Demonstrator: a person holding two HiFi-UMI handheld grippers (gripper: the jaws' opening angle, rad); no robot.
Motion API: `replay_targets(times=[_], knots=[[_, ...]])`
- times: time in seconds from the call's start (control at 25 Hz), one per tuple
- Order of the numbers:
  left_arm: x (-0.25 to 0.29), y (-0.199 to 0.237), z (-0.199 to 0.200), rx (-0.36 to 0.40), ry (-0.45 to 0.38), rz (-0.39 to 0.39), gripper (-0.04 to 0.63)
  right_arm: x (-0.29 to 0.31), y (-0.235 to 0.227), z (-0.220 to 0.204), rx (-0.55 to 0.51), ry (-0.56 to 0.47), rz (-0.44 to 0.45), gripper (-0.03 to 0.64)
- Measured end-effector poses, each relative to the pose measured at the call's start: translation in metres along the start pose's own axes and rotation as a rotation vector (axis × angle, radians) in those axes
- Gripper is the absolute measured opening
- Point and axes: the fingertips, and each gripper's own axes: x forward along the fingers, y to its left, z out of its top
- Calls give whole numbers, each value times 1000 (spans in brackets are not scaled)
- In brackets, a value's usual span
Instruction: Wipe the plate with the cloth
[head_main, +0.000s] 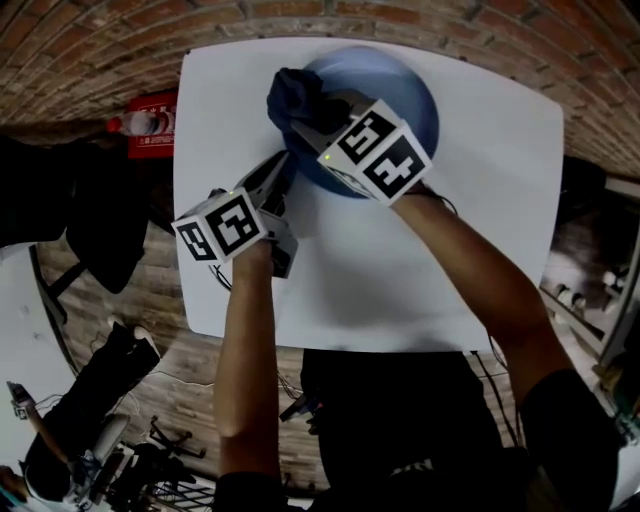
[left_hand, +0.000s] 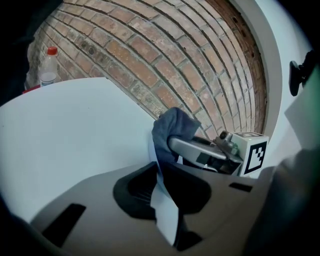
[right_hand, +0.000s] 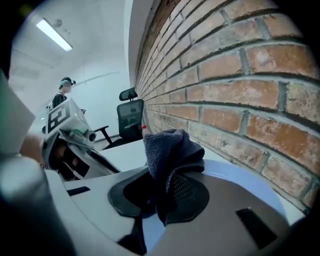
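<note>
A blue plate (head_main: 395, 80) sits at the far middle of the white table (head_main: 480, 250). My right gripper (head_main: 302, 118) is shut on a dark blue cloth (head_main: 293, 95), which bunches over the plate's left rim. In the right gripper view the cloth (right_hand: 172, 150) stands up between the jaws of that gripper (right_hand: 162, 197), above the pale blue plate (right_hand: 245, 175). My left gripper (head_main: 282, 172) is at the plate's near-left edge. In the left gripper view this gripper (left_hand: 161, 187) is shut on the thin plate rim (left_hand: 167, 215), with the cloth (left_hand: 172, 127) and the right gripper (left_hand: 207, 150) just beyond.
A brick wall (left_hand: 150, 55) runs behind the table. A plastic bottle (head_main: 140, 123) lies by a red object (head_main: 158, 140) off the table's left side. An office chair (right_hand: 131, 117) and a person (right_hand: 62, 92) are far off to the left.
</note>
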Motion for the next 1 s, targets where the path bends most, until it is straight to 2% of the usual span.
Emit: replay_targets(times=[0.28,0.4,0.6,0.8,1.0], knots=[[0,0,0,7,3,0,43,12,-5,-22,-20,85,-22,77],[0,1,0,8,2,0,44,13,-8,-27,-78,113,-35,77],[-1,1,0,13,4,5,44,10,-13,-24,-236,150,-63,77],[-1,0,0,15,6,10,44,2,-24,-28,-271,164,-86,77],[0,1,0,26,9,16,44,-11,-40,-33,-351,208,-123,77]])
